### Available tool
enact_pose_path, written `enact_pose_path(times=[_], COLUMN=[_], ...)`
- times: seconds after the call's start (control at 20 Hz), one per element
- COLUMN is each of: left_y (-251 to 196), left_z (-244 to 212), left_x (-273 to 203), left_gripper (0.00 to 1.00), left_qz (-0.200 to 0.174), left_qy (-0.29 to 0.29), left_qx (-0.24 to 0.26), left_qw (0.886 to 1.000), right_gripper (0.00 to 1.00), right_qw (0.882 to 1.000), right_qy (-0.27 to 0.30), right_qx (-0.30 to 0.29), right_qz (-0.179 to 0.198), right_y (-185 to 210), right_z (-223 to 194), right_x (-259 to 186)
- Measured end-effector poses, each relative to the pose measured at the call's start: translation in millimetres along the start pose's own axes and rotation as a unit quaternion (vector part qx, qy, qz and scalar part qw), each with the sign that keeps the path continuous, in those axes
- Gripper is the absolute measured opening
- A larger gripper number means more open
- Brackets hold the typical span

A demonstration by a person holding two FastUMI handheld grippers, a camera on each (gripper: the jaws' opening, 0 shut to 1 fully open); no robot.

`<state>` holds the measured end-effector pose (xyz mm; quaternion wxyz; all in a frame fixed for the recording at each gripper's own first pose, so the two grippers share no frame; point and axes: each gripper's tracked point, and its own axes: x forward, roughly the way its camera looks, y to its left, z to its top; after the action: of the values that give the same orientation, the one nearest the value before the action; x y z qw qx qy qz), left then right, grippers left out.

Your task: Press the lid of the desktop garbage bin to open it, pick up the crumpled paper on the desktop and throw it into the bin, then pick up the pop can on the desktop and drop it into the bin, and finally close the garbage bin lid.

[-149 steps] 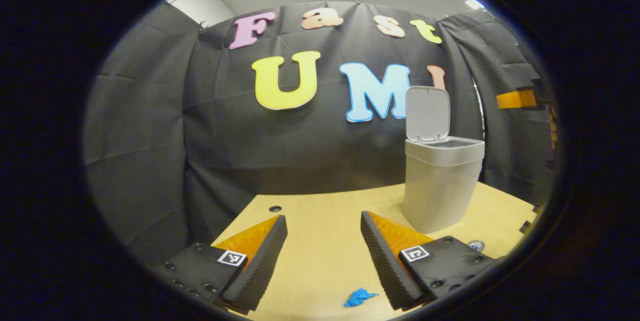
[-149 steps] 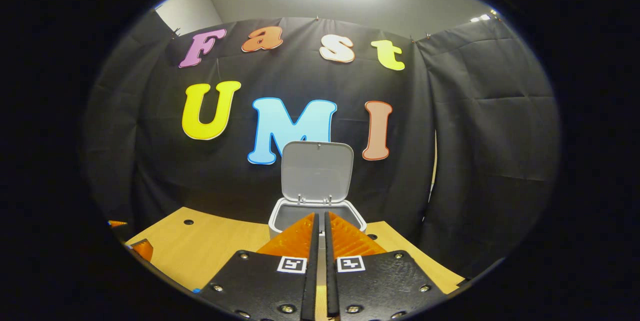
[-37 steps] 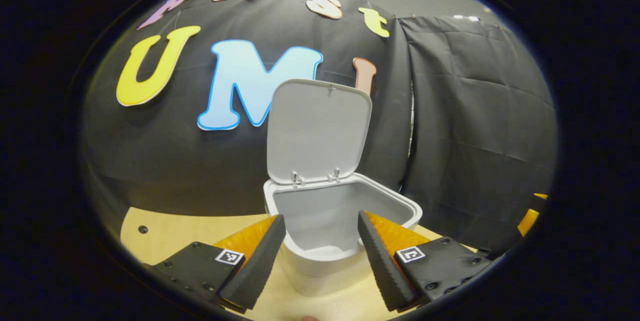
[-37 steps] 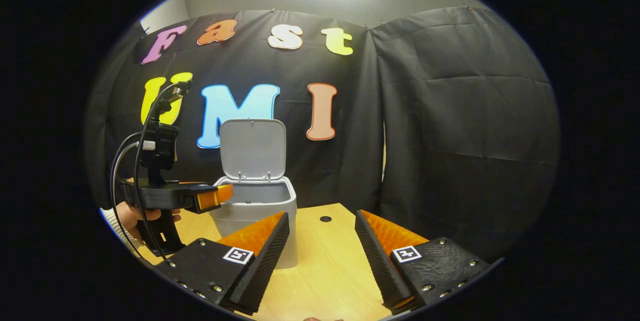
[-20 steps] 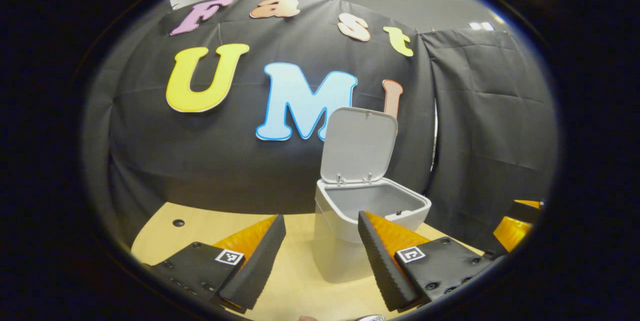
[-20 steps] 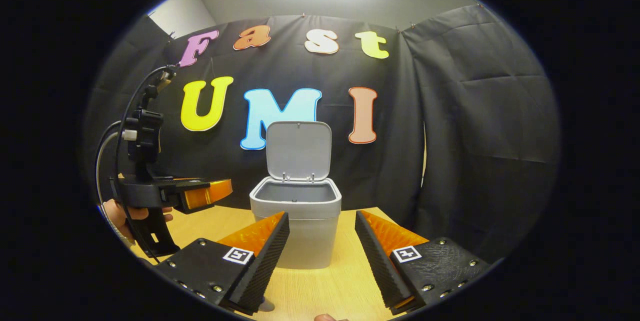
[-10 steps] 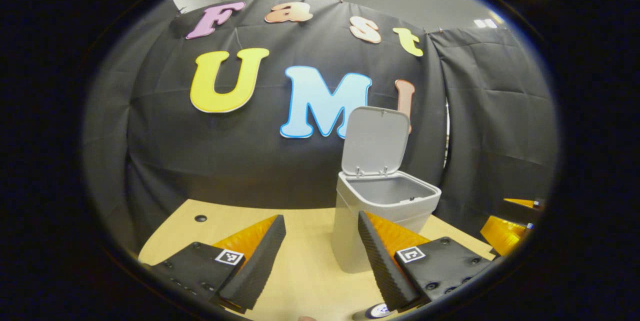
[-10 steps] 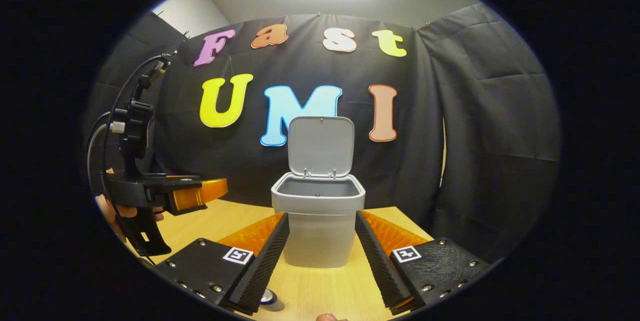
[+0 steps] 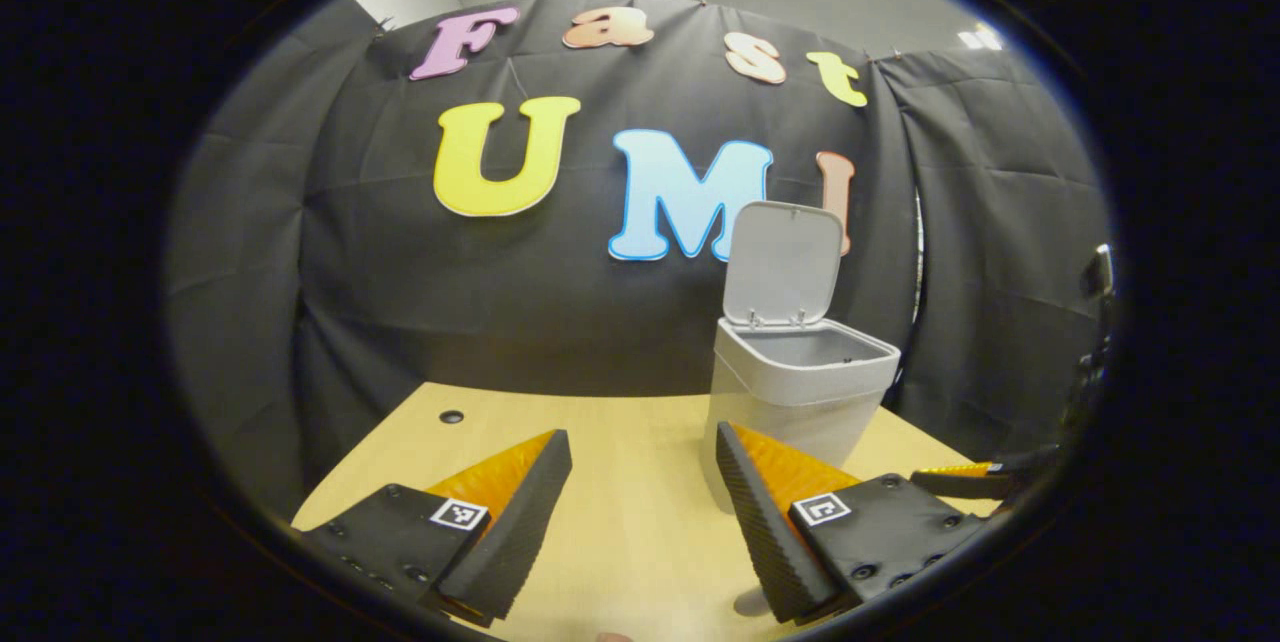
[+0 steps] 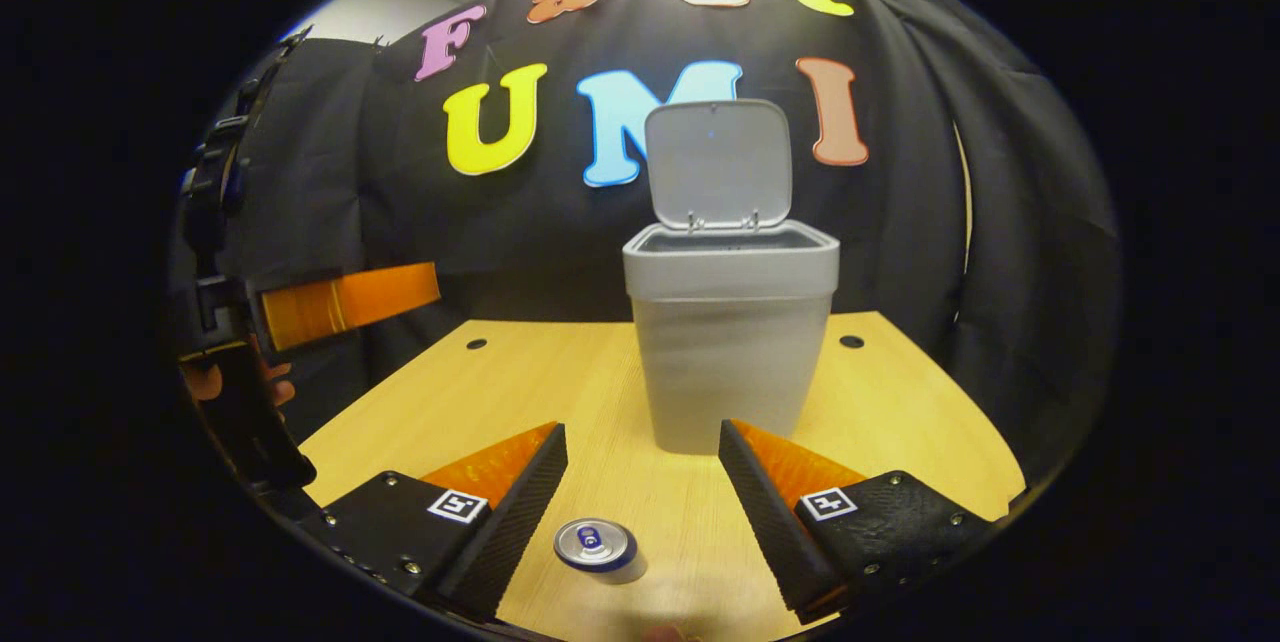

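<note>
The grey bin [image 10: 730,342] stands on the wooden desk [image 10: 900,402] with its lid [image 10: 718,162] raised upright. A pop can [image 10: 598,547] stands on the desk, seen from above, low between the fingers of my right gripper [image 10: 640,437], which is open and empty. In the left gripper view the bin [image 9: 800,382] sits right of centre, lid [image 9: 782,262] up, and my left gripper [image 9: 640,442] is open with nothing in it. The left gripper [image 10: 340,307] also appears at the left of the right gripper view, held by a hand [image 10: 205,382].
Small round holes mark the desk [image 9: 620,522] at the back left [image 10: 477,343] and back right [image 10: 851,341]. The black cloth wall stands close behind the bin. The right gripper's fingers [image 9: 960,474] show at the right edge of the left gripper view.
My right gripper has tilted downward and come lower, so the pop can now lies between its fingers. My left gripper has drawn back and to the left, away from the bin.
</note>
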<state>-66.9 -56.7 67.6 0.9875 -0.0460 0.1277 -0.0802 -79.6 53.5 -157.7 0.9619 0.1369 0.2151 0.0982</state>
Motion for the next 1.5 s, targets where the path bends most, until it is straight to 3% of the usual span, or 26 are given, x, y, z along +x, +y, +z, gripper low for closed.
enact_pose_path(times=[0.35, 0.9, 1.0, 1.05, 1.25, 1.5], left_y=[17.8, 26.9, 25.9, 25.1, 29.6, 34.2], left_z=[-6.2, 4.6, 8.1, 10.5, 16.4, 20.7], left_x=[-26.1, -44.0, -44.5, -44.3, -47.5, -43.7], left_gripper=[0.95, 0.95, 0.96, 0.95, 0.95, 0.95], left_qz=[0.025, 0.037, 0.039, 0.04, 0.047, 0.052], left_qy=[0.004, -0.017, -0.022, -0.024, -0.033, -0.041], left_qx=[-0.012, -0.024, -0.024, -0.024, -0.026, -0.027], left_qw=[1.0, 0.999, 0.999, 0.999, 0.998, 0.997], right_gripper=[0.98, 0.98, 0.96, 0.86, 0.84, 0.84], right_qw=[0.993, 0.98, 0.979, 0.978, 0.982, 0.993], right_qy=[0.101, 0.197, 0.201, 0.206, 0.185, 0.108], right_qx=[0.02, -0.014, -0.011, -0.015, -0.021, -0.011], right_qz=[0.048, 0.026, 0.024, 0.025, 0.029, 0.039], right_y=[25.6, 22.2, 24.1, 25.0, 24.6, 23.0], right_z=[-60.9, -123.9, -124.0, -124.2, -104.1, -29.8], right_x=[22.1, 34.8, 36.0, 35.4, 31.3, 23.4])
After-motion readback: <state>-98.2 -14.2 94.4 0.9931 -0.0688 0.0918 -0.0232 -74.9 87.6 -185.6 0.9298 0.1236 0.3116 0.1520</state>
